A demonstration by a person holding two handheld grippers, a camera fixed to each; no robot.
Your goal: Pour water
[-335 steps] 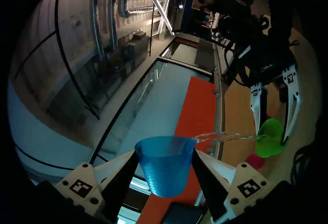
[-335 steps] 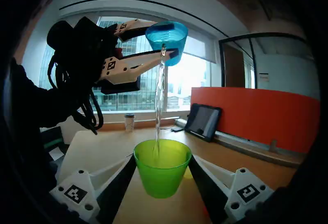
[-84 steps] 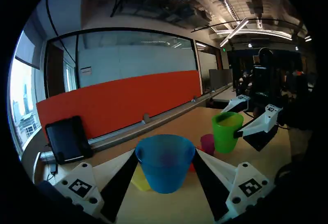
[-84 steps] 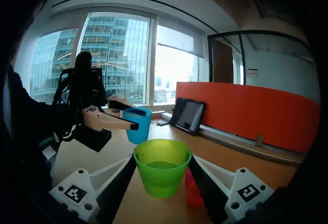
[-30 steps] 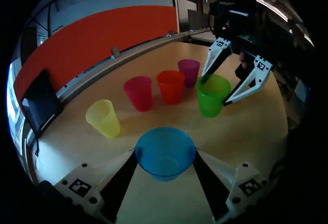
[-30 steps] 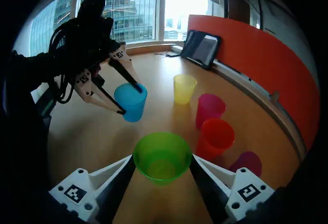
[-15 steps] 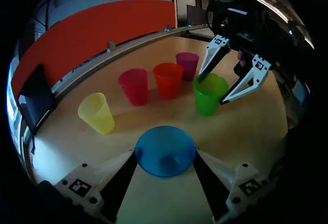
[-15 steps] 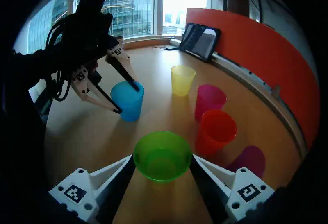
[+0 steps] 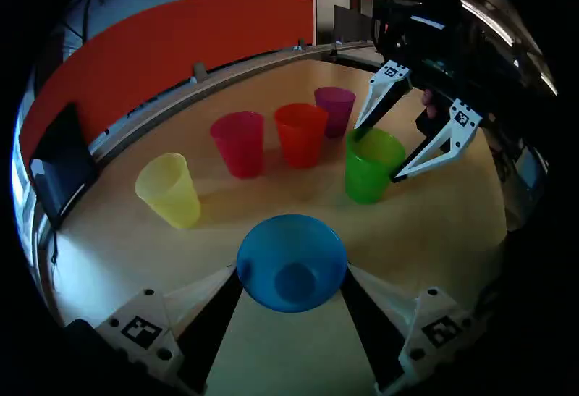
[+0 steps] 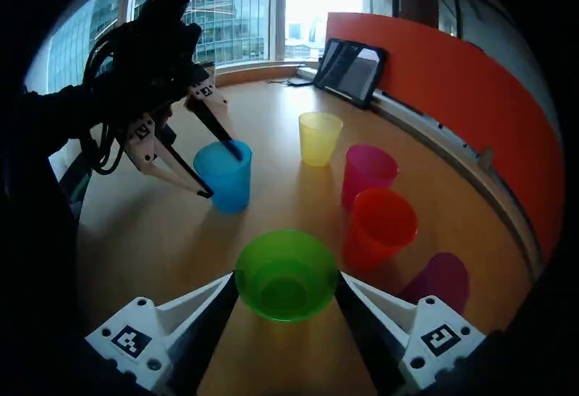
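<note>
In the left gripper view my left gripper is shut on a blue cup that stands upright low over the wooden table. In the right gripper view the same blue cup sits between the left gripper's fingers at the left. My right gripper is shut on a green cup with water in its bottom, upright near the table. The left gripper view shows that green cup held by the right gripper at the right.
A yellow cup, a pink cup, an orange cup and a purple cup stand in a row behind. A dark tablet leans by the orange partition. A person's dark sleeve is at the left.
Earlier the blue cup was tipped high, pouring water into the green cup. Since then both cups came down upright to the table; in the last second both sank slightly lower.
</note>
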